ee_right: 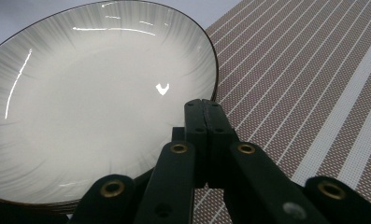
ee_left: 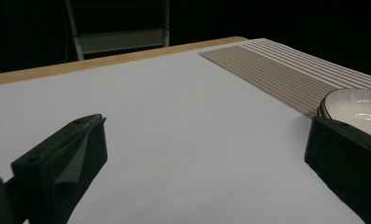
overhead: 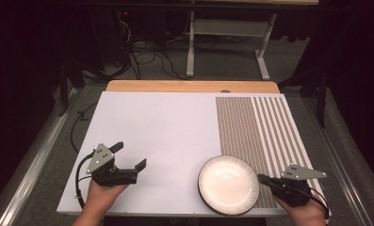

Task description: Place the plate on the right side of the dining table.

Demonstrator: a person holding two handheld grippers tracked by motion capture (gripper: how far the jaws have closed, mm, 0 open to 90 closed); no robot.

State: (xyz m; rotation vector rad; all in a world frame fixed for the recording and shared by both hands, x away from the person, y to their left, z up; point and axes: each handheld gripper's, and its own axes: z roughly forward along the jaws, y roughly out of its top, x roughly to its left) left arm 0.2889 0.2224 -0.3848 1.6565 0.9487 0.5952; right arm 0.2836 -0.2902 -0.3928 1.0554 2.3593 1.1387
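Plate: your landmark, a white dish with a ribbed wall and a thin dark rim; it sits at the near edge of the table, half on the white surface and half on the striped mat.
Plate up close: in the right gripper view the plate lies flat and glossy, with bright light spots on its bowl.
Right gripper: you hold it just to the right of the plate, over the mat, tips aimed at the plate's rim.
Right jaws: pressed flat together, nothing between them; in the right gripper view the right gripper ends just at the plate's rim, and you cannot tell there whether the tips touch it.
Left gripper: you hold it well to the left of the plate, over bare white table.
Left jaws: spread wide apart and empty; in the left gripper view the left gripper frames only plain surface, with the plate peeking over one jaw.
Striped mat: brown with pale lines, it runs from under the plate's right half to the table's far edge.
Hands: your left hand and your right hand come in from the near edge, either side of the plate.
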